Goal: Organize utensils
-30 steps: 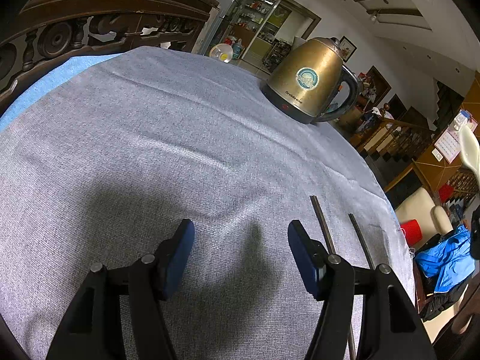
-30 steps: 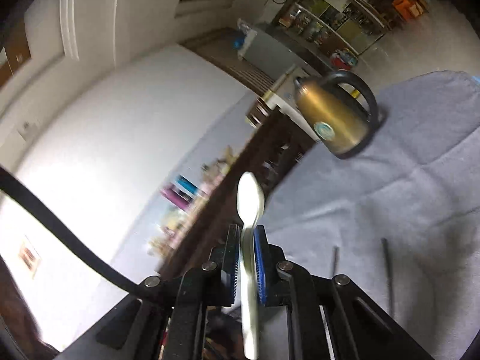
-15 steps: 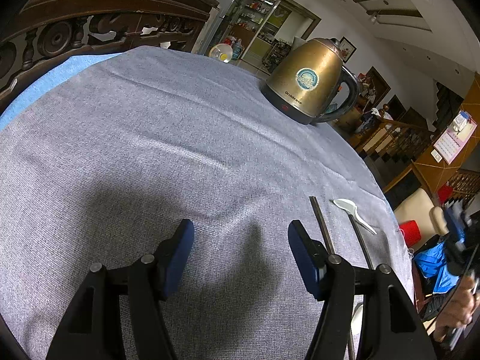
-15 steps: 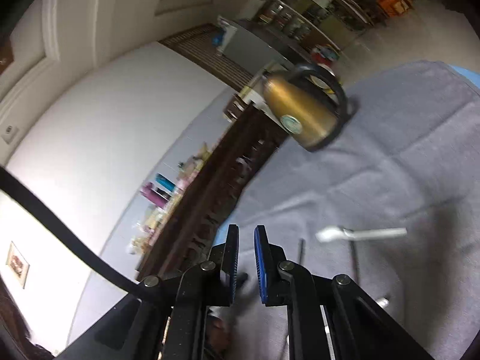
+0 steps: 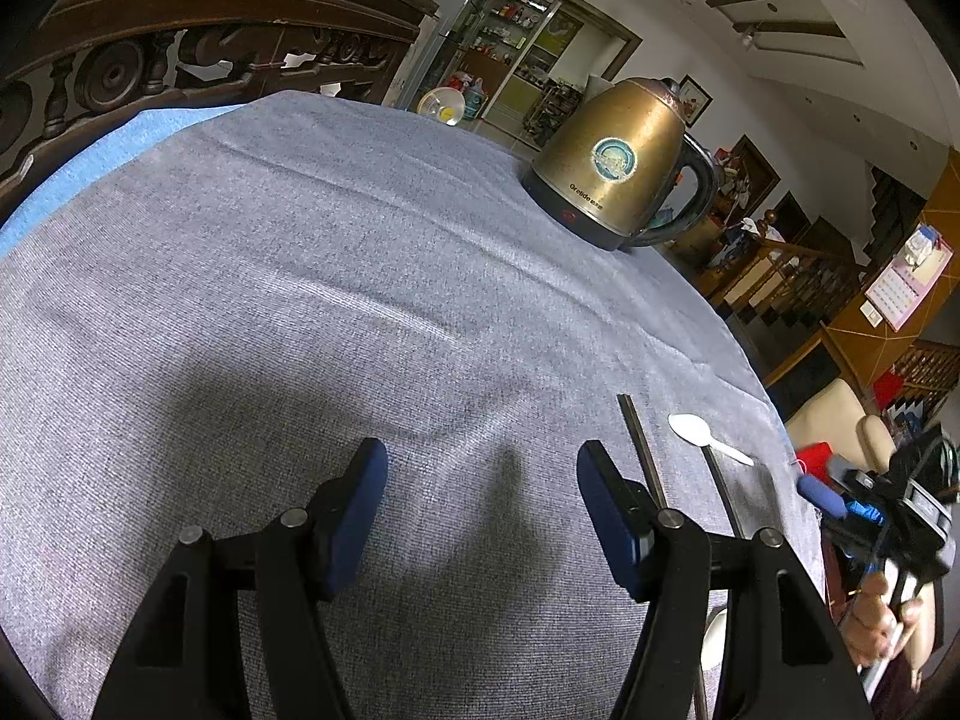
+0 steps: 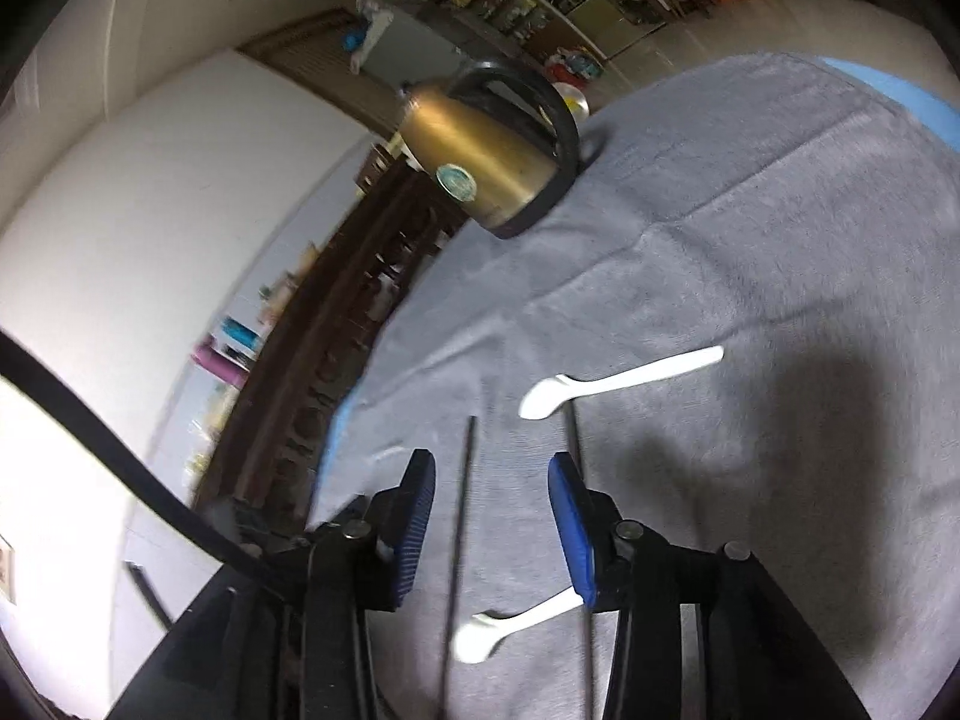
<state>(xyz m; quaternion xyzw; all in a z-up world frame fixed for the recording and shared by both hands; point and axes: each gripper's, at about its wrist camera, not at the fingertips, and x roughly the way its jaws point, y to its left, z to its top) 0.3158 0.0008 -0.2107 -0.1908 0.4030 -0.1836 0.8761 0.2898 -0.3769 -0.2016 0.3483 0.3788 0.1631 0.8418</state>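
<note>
Right wrist, tongs (image 6: 491,483) opening, tilted tableward

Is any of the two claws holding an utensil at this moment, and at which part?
Nothing is held. The left claw is open over bare cloth. The right claw is opening; a chopstick on the cloth shows between its pads, untouched.

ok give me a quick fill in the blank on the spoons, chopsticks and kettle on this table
1. Two white plastic spoons lie on the grey ____.
2. The brass-coloured electric kettle has a ____ handle.
3. Between the white spoons, the two dark chopsticks lie roughly ____ to each other.
4. The right gripper, its jaws opening, holds ____.

Missing words: tablecloth; black; parallel; nothing
</note>
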